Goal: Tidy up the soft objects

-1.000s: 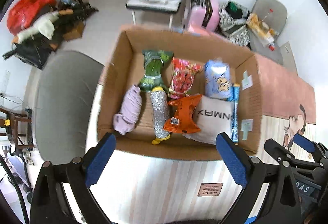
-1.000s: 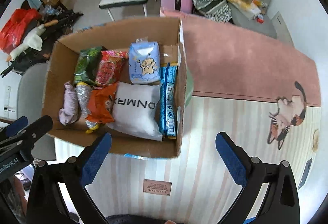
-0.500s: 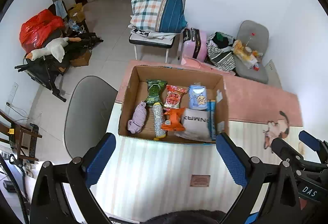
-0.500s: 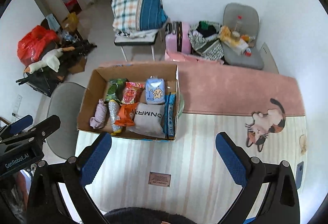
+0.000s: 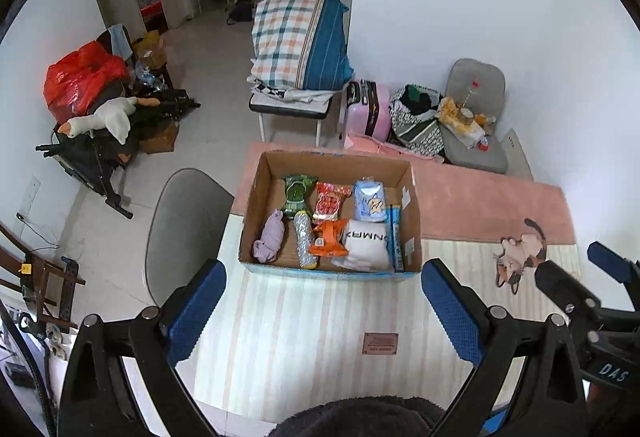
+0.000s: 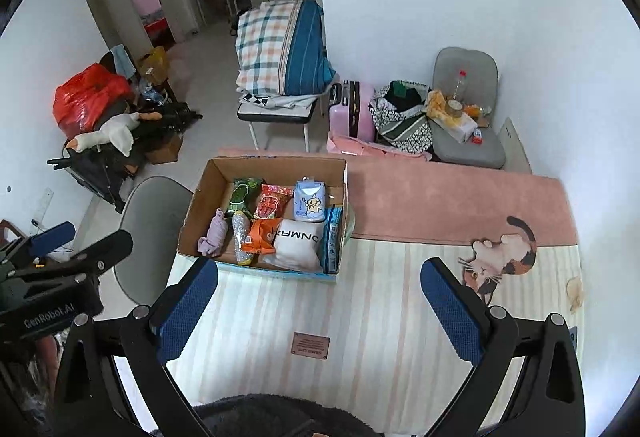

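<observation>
Cardboard box — open at the top — sits on a striped mat at the near edge of a pink rug, and it holds all the soft objects. Contents, left to right in the left wrist view: a rolled lilac cloth against the left wall; a silver bubble-wrap roll lying lengthwise just beside it; a green snack bag in the far row above these two; a red snack bag beside the green one; an orange packet below the red bag, partly overlapping a white pillow with dark lettering; a pale blue pack with a cartoon figure in the far row above the pillow; a narrow blue packet standing on edge against the right wall.

A grey chair stands just left of the box, off the mat. A small brown label lies on the mat nearer the cameras.

Left gripper: fingers spread wide apart, nothing between them, held above the mat on the near side of the box. Right gripper: fingers likewise spread wide — empty, above the mat, well apart from the box. A cat picture marks the mat's right side.
</observation>
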### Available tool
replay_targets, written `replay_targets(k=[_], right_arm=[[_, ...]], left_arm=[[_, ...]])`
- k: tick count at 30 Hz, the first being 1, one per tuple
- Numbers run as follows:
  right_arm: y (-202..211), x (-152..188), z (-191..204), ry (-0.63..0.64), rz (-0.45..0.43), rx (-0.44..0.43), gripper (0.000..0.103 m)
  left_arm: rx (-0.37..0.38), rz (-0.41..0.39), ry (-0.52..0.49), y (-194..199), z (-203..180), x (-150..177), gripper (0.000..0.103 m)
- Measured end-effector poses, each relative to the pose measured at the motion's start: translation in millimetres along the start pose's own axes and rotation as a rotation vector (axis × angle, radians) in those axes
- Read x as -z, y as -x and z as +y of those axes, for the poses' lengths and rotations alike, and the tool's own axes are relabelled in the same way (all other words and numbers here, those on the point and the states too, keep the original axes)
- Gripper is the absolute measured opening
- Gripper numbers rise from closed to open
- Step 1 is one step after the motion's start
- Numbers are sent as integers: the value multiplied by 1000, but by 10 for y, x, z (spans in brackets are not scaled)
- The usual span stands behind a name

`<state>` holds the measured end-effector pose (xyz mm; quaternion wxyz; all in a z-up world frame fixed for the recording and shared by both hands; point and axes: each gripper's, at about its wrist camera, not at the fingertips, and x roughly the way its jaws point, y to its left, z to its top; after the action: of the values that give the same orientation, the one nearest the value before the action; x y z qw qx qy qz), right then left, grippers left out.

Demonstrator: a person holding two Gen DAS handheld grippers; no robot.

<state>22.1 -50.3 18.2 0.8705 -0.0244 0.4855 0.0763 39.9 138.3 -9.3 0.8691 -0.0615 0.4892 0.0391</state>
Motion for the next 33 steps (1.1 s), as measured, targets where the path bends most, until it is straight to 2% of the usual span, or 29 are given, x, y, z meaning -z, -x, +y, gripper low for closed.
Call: replay_targets(k=[6,16,33], right_arm=[[-76,-37,-23,-15,-3,22,103],[-311,-74,-26,-19,1,83,103],[-366,-51,-57,-28,8,97,103]], left_arm=[[1,-7,-1,-1,-46,14,100],[-54,16,-21,-167,-52,35,103],[-45,2,-26,-189,-40,9,103]])
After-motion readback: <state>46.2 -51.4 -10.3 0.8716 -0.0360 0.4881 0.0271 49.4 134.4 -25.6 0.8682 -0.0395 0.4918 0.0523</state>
